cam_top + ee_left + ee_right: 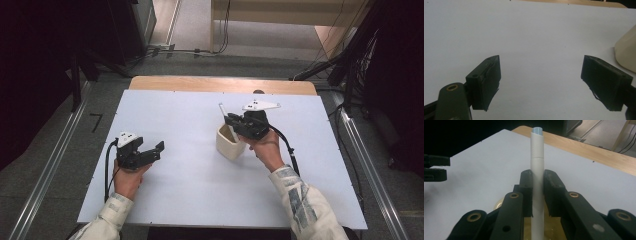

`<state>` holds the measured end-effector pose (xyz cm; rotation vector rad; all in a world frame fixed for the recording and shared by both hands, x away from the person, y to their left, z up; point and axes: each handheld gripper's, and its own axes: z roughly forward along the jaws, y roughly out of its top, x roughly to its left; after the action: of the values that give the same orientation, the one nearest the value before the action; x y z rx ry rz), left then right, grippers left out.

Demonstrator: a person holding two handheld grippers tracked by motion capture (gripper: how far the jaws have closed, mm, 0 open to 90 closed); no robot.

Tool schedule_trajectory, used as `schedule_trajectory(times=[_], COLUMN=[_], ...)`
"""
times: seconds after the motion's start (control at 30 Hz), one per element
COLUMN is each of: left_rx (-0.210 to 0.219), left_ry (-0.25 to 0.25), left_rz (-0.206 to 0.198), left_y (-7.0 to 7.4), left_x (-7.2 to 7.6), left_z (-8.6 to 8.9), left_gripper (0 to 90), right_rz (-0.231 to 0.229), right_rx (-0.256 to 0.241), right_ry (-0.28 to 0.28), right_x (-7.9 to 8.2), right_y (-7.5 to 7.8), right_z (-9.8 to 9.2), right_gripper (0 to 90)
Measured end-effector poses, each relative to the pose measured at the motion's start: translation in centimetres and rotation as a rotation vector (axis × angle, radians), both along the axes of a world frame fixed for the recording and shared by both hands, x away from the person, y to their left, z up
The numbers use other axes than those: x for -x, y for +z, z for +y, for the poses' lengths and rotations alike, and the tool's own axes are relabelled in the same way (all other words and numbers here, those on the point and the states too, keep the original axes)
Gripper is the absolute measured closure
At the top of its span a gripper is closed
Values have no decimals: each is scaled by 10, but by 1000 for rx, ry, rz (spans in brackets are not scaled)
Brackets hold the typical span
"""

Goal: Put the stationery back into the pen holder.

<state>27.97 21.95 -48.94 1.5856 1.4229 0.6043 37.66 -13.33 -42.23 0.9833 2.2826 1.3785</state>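
Grey floor, dark surroundings, cables, pale wooden furniture beyond

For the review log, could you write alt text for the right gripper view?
The right gripper clamps an upright white tube between its black jaws, above a cream cup on a white table.

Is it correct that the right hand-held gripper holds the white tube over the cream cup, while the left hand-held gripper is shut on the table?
Not quite. The left hand-held gripper is open: the left gripper view shows its jaws wide apart over the bare white table. The rest stands: the right hand-held gripper holds the white tube over the cream cup.
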Motion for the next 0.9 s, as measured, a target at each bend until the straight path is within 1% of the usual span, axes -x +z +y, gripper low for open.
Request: schedule_trajectory(times=[0.2,0.3,0.4,0.47,0.53,0.63,0.77,0.83,0.9], left_rx=[-2,-2,-2,-1,-2,-2,-1,-1,4], left_ry=[-3,-3,-2,-1,0,0,-1,3,4], left_rz=[4,3,4,2,4,4,3,3,1], left_y=[0,0,0,0,0,0,0,0,0], left_x=[0,0,0,0,0,0,0,0,0], left_z=[0,0,0,0,0,0,0,0,0], left_gripper=[170,170,170,170,170,170,170,170,169], right_rz=[0,-5,-9,-17,-17,-31,-35,-24,-26], right_rx=[-2,-2,7,12,14,20,32,28,42], right_ry=[4,9,5,1,-3,-2,-5,2,-1], right_x=[1,2,3,3,4,6,8,8,10], right_y=[-1,-1,-2,-2,-2,-2,-3,-2,-2], right_z=[-5,-6,-7,-8,-10,-13,-17,-19,-20], right_gripper=[686,635,568,498,460,405,349,328,314])
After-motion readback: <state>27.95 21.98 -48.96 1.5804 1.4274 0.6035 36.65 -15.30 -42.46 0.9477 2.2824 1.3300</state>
